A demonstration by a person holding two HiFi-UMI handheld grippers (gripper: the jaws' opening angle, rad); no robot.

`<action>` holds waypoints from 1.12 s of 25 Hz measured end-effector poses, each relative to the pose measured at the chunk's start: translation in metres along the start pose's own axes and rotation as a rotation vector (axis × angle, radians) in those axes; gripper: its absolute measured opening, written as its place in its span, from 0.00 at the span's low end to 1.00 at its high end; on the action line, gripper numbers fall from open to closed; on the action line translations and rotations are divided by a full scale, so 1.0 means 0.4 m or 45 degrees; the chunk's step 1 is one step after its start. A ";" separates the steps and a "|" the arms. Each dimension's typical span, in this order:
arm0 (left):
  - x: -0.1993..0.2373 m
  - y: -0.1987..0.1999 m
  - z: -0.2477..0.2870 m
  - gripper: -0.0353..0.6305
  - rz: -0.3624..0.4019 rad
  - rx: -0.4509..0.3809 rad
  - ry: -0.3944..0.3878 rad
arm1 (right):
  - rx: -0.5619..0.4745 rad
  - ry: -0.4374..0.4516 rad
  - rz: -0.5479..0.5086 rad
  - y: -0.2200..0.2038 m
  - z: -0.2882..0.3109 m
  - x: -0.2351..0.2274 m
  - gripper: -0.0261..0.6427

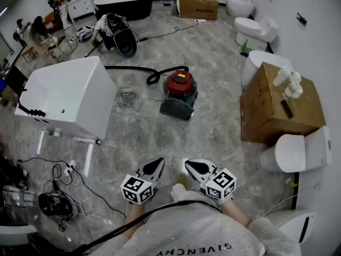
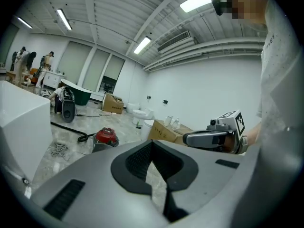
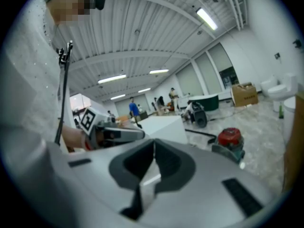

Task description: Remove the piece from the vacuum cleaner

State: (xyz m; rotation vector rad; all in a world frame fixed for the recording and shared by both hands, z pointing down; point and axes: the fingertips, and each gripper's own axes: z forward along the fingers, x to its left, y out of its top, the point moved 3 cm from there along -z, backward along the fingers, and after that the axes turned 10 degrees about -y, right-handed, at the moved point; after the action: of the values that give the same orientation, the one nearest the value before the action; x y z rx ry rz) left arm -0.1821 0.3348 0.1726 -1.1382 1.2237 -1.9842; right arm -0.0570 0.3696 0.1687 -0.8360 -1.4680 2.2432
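Observation:
The vacuum cleaner (image 1: 180, 92) is a red canister on a dark base, standing on the marble floor mid-room, with a black hose (image 1: 154, 77) curling off to its left. It also shows small in the left gripper view (image 2: 105, 137) and the right gripper view (image 3: 230, 139). My left gripper (image 1: 155, 166) and right gripper (image 1: 192, 167) hover side by side close to my body, well short of the vacuum. Both are shut with nothing between the jaws. Each gripper view shows its own closed tips (image 2: 152, 142) (image 3: 154, 142) and the other gripper beside it.
A white bathtub-like unit (image 1: 69, 95) stands at the left, with cables (image 1: 64, 175) on the floor near it. A cardboard box (image 1: 277, 108) with bottles and white toilets (image 1: 298, 151) line the right. A black machine (image 1: 120, 33) and people are at the back.

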 end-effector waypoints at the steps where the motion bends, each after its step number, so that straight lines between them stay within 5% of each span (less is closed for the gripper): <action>1: 0.014 0.016 0.025 0.08 0.012 0.005 -0.015 | -0.002 -0.006 -0.001 0.011 0.013 -0.021 0.06; 8: 0.086 0.106 0.149 0.08 0.059 0.005 -0.075 | -0.021 -0.023 -0.007 0.081 0.075 -0.124 0.06; 17: 0.124 0.098 0.221 0.08 0.032 0.098 -0.118 | -0.041 -0.048 0.060 0.105 0.129 -0.188 0.06; 28: 0.295 0.171 0.347 0.08 0.071 0.109 -0.160 | -0.028 -0.140 0.077 0.163 0.250 -0.318 0.06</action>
State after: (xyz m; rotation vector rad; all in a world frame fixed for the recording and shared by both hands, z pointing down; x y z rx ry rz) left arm -0.1194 0.1513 0.1879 -1.1553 1.0848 -1.8756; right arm -0.0194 0.1992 0.1759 -0.7844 -1.5385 2.3553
